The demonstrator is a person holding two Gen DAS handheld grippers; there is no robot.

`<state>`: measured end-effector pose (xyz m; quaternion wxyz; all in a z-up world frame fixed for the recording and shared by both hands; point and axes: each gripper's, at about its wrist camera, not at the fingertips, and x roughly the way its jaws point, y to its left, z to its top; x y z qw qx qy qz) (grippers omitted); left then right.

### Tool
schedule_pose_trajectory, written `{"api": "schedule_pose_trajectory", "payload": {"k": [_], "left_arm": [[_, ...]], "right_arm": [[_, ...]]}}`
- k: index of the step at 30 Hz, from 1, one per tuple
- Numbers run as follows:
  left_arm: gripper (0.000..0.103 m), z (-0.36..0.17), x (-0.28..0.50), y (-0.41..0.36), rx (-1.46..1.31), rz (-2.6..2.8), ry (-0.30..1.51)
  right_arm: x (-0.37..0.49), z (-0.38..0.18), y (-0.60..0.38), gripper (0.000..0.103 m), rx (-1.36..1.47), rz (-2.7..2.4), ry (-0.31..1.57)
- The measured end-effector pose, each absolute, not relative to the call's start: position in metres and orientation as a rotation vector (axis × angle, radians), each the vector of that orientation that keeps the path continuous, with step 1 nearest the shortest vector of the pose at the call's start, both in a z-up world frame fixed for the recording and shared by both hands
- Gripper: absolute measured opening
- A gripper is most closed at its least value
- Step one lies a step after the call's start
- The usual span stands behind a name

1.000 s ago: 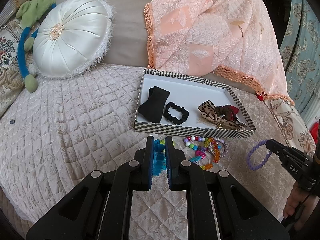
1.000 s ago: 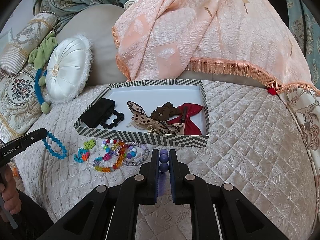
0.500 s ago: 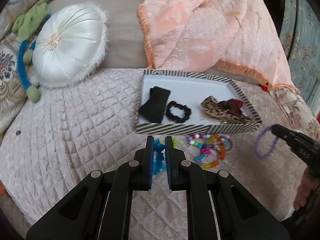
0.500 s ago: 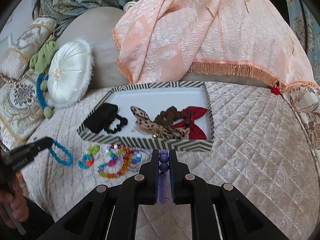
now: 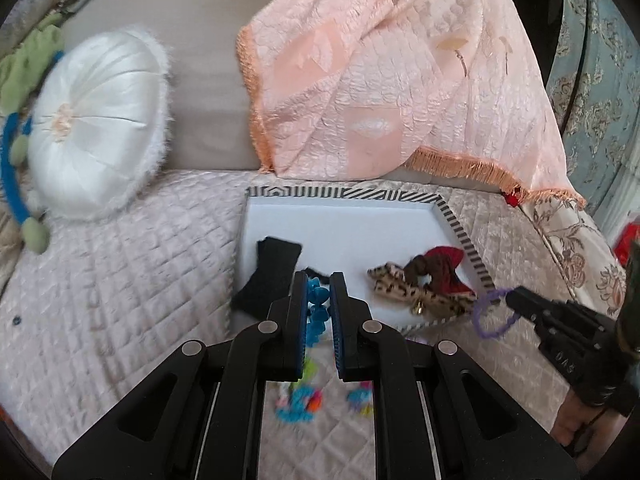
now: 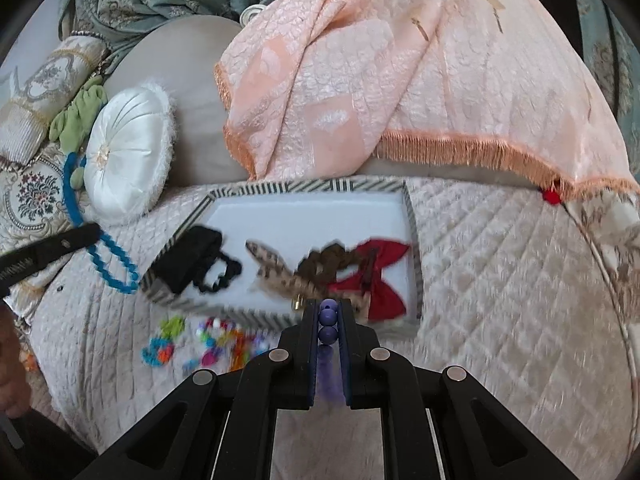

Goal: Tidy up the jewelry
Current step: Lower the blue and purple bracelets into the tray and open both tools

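My left gripper (image 5: 319,278) is shut on a blue bead bracelet (image 5: 317,305) and hangs over the front edge of the striped-rim tray (image 5: 460,228). In the right wrist view the same blue bracelet (image 6: 114,265) dangles from that gripper's tip, left of the tray (image 6: 412,216). My right gripper (image 6: 327,303) is shut on a purple bead bracelet (image 6: 328,322) at the tray's front rim. That purple bracelet (image 5: 491,316) also shows as a loop at the tray's right front corner. In the tray lie a black bow (image 5: 276,276), a leopard bow (image 5: 404,292) and a red bow (image 6: 380,276).
Several colourful bead bracelets (image 6: 208,346) lie on the quilted bed cover in front of the tray. A round white cushion (image 5: 96,128) sits at the back left. A peach fringed blanket (image 5: 400,80) drapes behind the tray. A person's hand (image 5: 576,420) holds the right gripper.
Both grippers moved forward toward the tray with their bracelets. The left one rose and now overlaps the tray's front edge; the loose beads have slid beneath its fingers.
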<state>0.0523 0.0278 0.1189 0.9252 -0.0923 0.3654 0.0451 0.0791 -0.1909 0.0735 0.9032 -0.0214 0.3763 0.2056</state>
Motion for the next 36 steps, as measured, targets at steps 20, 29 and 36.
{"api": "schedule_pose_trajectory", "payload": {"k": [20, 29, 36], "left_arm": [[0.010, 0.046, 0.199, 0.039, -0.298, 0.062, 0.870], [0.018, 0.036, 0.191, 0.054, -0.265, 0.129, 0.892], [0.038, 0.051, 0.175, 0.069, -0.265, 0.174, 0.880]], "right_arm": [[0.224, 0.027, -0.161, 0.008, 0.019, 0.321, 0.835], [0.230, 0.011, -0.152, 0.012, 0.078, 0.426, 0.881], [0.214, 0.031, -0.160, 0.030, 0.080, 0.423, 0.826]]}}
